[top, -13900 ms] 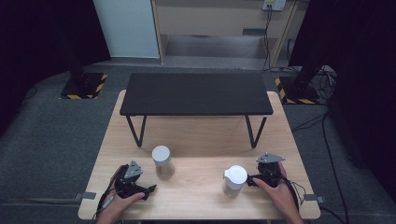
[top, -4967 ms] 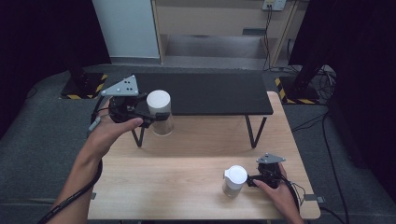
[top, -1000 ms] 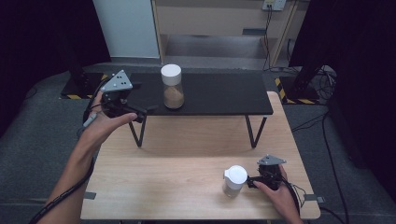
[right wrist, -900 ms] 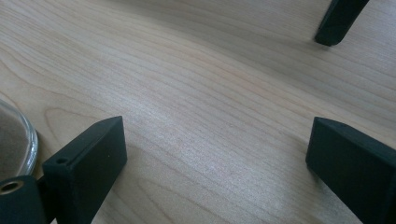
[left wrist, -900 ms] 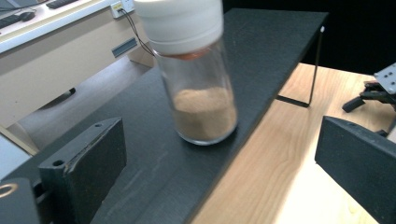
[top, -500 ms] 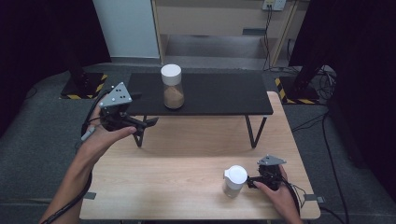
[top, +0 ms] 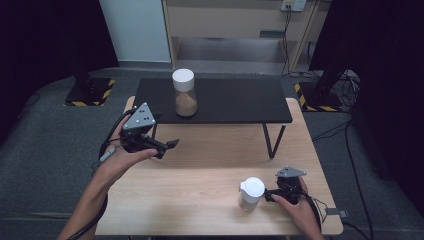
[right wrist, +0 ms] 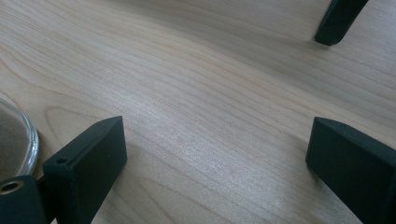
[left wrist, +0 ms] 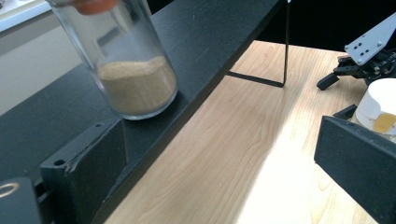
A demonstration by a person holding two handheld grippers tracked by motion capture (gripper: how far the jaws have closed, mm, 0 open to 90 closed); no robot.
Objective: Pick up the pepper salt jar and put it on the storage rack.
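Just beside the right gripper (top: 271,195), on its left, the upright jar (top: 251,194) stands outside the spread jaws; the left gripper (top: 167,146), also spread, is well apart.

One jar (top: 184,93) is stood on the shelf (top: 235,100), toward its left end. The shelf is set on the rear half of the table (top: 210,165). A second jar (top: 251,194) is placed near the table's front right, well apart from the first.
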